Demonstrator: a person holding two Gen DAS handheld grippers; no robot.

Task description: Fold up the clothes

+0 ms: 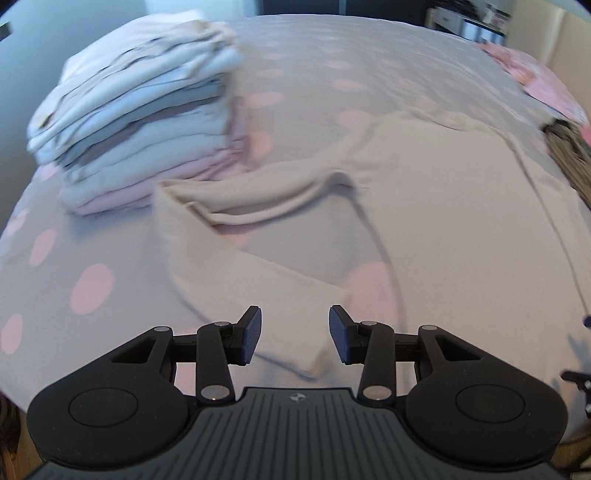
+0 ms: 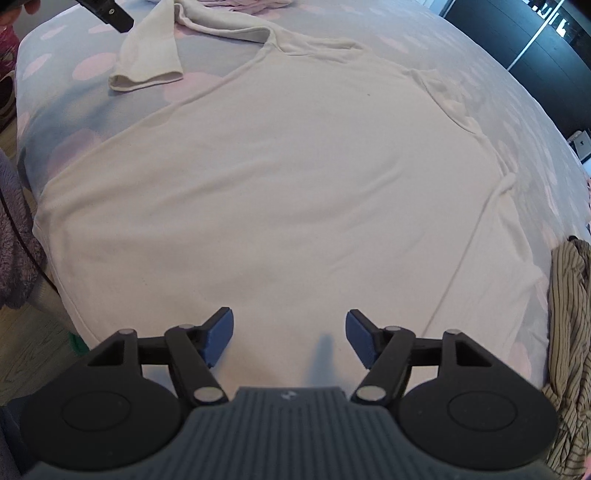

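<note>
Shirt (image 2: 277,184) flat on bed, under both open jaws.

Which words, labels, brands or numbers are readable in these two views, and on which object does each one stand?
No readable text in either view.
Left gripper: a small round emblem on the ribbed body, no letters.
Right gripper: a similar mark, blurred.
Shelf items: too small and blurred to read.

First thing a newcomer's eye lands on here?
The big cream long-sleeved shirt spread flat across the grey bedspread with pink dots, filling the right wrist view. Next, the tall stack of folded pale garments at the upper left of the left wrist view. Both hand-held grippers, left and right, hang open and empty over the shirt.
</note>
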